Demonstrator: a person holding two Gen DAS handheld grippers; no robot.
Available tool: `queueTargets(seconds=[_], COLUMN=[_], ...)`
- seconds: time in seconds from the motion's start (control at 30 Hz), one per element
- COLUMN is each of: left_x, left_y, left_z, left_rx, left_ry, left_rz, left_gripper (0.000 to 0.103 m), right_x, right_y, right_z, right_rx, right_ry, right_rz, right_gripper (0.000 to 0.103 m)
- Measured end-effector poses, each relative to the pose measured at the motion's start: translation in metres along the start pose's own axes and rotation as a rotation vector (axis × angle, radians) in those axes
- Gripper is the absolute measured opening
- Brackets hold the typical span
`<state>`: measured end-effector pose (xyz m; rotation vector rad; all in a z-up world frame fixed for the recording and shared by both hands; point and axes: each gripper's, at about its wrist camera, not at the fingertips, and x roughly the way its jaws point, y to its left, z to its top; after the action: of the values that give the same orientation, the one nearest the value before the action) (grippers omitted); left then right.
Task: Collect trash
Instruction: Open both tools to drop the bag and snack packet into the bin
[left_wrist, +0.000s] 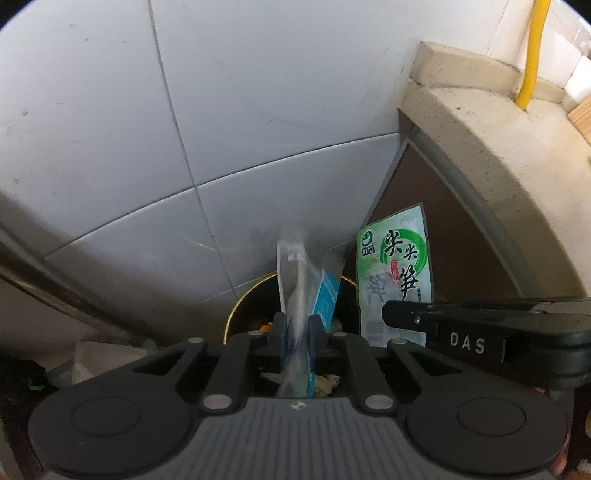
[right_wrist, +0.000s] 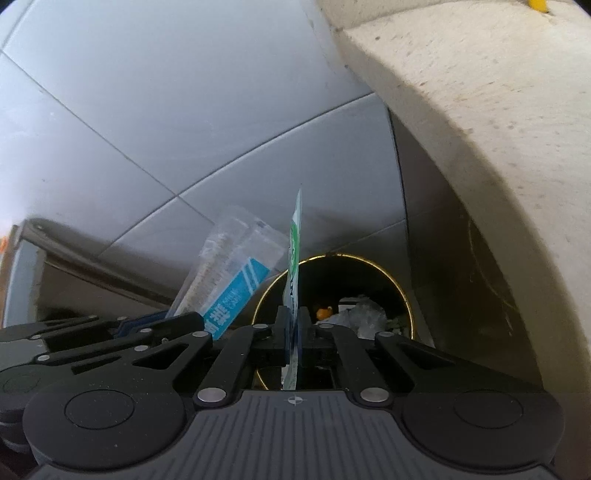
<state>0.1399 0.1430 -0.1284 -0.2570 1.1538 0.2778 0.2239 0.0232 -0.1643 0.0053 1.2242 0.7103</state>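
Observation:
My left gripper (left_wrist: 295, 323) is shut on a clear plastic wrapper with a blue label (left_wrist: 295, 280), which stands up between the pads. It hangs just above a black trash bin with a gold rim (left_wrist: 236, 310). My right gripper (left_wrist: 388, 314) enters from the right, shut on a green and white snack packet (left_wrist: 393, 266). In the right wrist view the right gripper (right_wrist: 293, 317) pinches that packet (right_wrist: 295, 236) edge-on over the bin's rim (right_wrist: 347, 255). The left gripper (right_wrist: 173, 319) holds the wrapper (right_wrist: 232, 273) beside it. Crumpled trash (right_wrist: 362, 314) lies in the bin.
The bin stands on grey floor tiles (left_wrist: 147, 129) in a corner beside a brown cabinet panel (left_wrist: 443, 221) under a beige stone ledge (left_wrist: 480, 122). A yellow pipe (left_wrist: 532, 55) rises from the ledge. Crumpled white paper (left_wrist: 96, 358) lies on the floor at left, near a dark strip (left_wrist: 55, 273).

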Motion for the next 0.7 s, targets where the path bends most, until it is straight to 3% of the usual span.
queueTargets(seconds=[0.13, 0.43, 0.7], left_x=[0.005, 0.002, -0.003], left_y=[0.001, 0.013, 0.019], left_z=[0.003, 0.009, 0.014], left_rx=[-0.005, -0.070, -0.113], left_ry=[0.009, -0.008, -0.040], left_rz=[0.004, -0.048, -0.078], left_gripper=[0.016, 0.017, 0.017], right_x=[0.012, 0.027, 0.006], right_y=[0.001, 0.002, 0.000], right_z=[0.001, -0.004, -0.002], right_rx=[-0.014, 0.007, 0.024], right_ry=[0.011, 0.029, -0.001], right_rz=[-0.020, -0.066, -0.054], right_gripper=[0.021, 0.021, 0.022])
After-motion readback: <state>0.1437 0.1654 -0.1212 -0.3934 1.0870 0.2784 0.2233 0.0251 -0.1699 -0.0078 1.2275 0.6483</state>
